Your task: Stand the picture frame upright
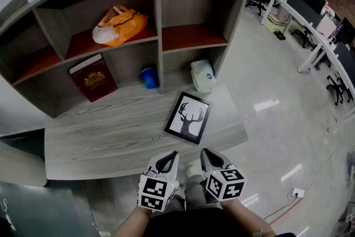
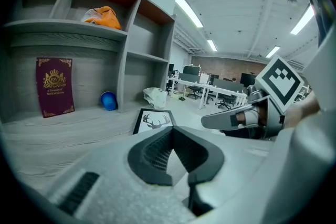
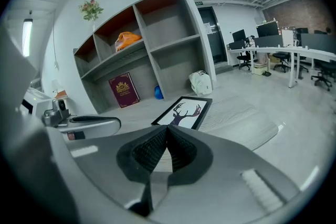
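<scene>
Probably light, stiff, maybe glassy. Best to pinch picture frame [image 1: 188, 117] by its near edge. Left tool [image 1: 169, 157], right tool [image 1: 208, 154] both pressed together, empty.

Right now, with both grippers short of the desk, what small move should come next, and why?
Probably carry the left gripper and right gripper forward to the picture frame, opening their jaws on the way. The frame lies flat on the desk, and both grippers hang short of it, jaws shut and empty.
</scene>
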Demonstrator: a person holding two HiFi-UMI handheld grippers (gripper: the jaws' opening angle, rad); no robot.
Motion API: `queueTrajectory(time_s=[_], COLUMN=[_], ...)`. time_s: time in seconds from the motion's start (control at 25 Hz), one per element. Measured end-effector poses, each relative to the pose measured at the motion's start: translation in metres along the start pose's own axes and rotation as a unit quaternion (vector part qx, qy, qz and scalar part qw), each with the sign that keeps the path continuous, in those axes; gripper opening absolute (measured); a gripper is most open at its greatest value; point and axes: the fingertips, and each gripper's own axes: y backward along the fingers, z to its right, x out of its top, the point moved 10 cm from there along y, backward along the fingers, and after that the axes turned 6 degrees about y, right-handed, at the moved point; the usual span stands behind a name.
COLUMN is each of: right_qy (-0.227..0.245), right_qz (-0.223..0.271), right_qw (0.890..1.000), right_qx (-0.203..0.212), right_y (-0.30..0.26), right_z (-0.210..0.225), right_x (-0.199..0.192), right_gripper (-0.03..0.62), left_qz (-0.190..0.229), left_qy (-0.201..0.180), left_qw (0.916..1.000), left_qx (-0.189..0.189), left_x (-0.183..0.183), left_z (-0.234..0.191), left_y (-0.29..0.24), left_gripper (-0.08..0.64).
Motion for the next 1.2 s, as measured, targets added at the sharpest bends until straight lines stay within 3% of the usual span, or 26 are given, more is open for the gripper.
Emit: queueTrajectory(time_s=[0.24,0.72,1.2], right_qy=[-0.009,-0.038,-0.053], right_qz=[-0.005,-0.012,-0.054], right_qw=[1.0,0.999,0.997], right_qx=[0.01,0.019,0.021], right_y=[-0.023,-0.058,-0.101], right_z=[0.022,0.072,0.103], right_x=[0.018,0.039,0.043], right_gripper=[-0.003,-0.002,0.025], left_qz=[-0.002,-0.028,-0.064], left_qy=[0.005,-0.024,-0.038], left_qw=[1.0,0.9992,0.9971], left_qx=[-0.005,-0.013,0.019], left_x=[0.013,0.042,0.052], left_z=[-0.012,-0.019,-0.047], left_y=[-0.026,-0.093,-0.136], left_gripper=[-0.003,0.018,0.006])
